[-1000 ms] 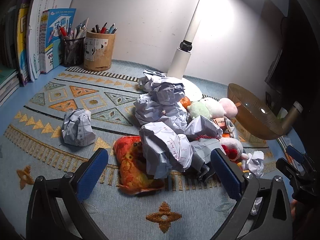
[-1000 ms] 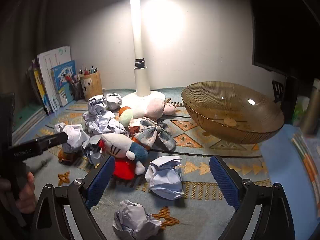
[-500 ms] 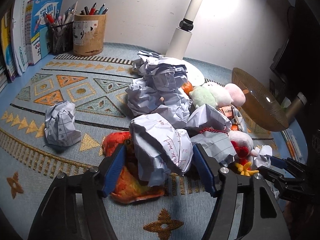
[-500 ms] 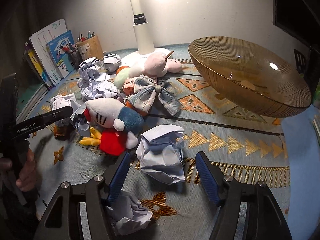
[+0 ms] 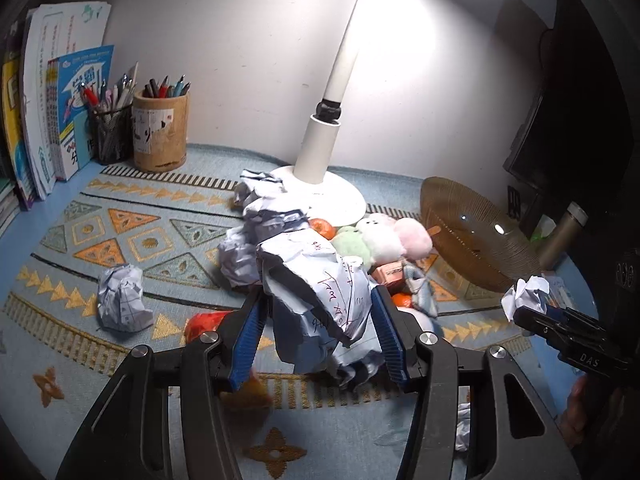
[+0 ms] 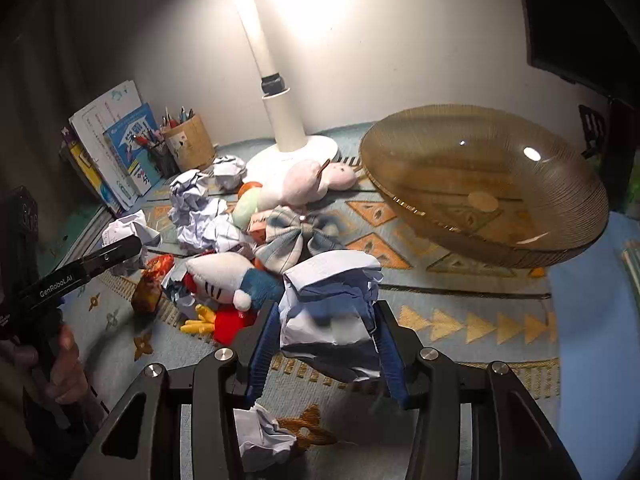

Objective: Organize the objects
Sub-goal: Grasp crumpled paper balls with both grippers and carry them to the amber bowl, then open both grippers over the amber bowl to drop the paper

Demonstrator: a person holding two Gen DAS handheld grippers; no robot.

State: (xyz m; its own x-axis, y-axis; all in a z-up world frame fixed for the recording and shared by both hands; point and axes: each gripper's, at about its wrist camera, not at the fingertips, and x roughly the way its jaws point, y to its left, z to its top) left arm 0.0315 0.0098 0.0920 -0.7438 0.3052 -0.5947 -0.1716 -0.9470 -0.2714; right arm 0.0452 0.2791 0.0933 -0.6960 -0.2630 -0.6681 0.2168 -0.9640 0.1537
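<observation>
1. The left gripper (image 5: 318, 334) is closed on a large crumpled paper ball (image 5: 320, 292), white with red and dark handwriting; both blue pads (image 5: 245, 338) press its sides
2. That ball hangs in front of the clutter on the patterned mat (image 5: 132, 240); whether its underside touches the mat cannot be told, since the ball itself covers the spot
3. The right gripper (image 6: 326, 350) is clamped on a second crumpled paper wad (image 6: 332, 308), white with bluish shadowed folds, pinched between its blue pads (image 6: 262, 346) near the amber glass bowl (image 6: 484, 184)
4. In the left wrist view the same wad (image 5: 527, 294) shows small at the tip of the right gripper (image 5: 532, 314), in front of the bowl (image 5: 472, 236)
5. Loose on the mat: a lone paper ball (image 5: 122, 298) to the left, more crumpled sheets (image 6: 204, 216) in the pile, and one (image 6: 264, 440) under the right gripper's frame
6. The pile also holds a white and blue plush (image 6: 232, 276), a plaid bow (image 6: 300, 236), a pink plush (image 6: 308, 178) and an orange wrapper (image 6: 154, 284)
7. The wrapper is mostly hidden behind the left gripper in its own view; only an orange edge (image 5: 204, 322) shows
8. Behind stand the lamp (image 5: 324, 148), a wooden pen cup (image 5: 160, 132), a mesh pen cup (image 5: 110, 132) and books (image 5: 60, 112), whose left edge is cut off in darkness
9. The person's left hand (image 6: 52, 364) shows dim and partly out of frame
</observation>
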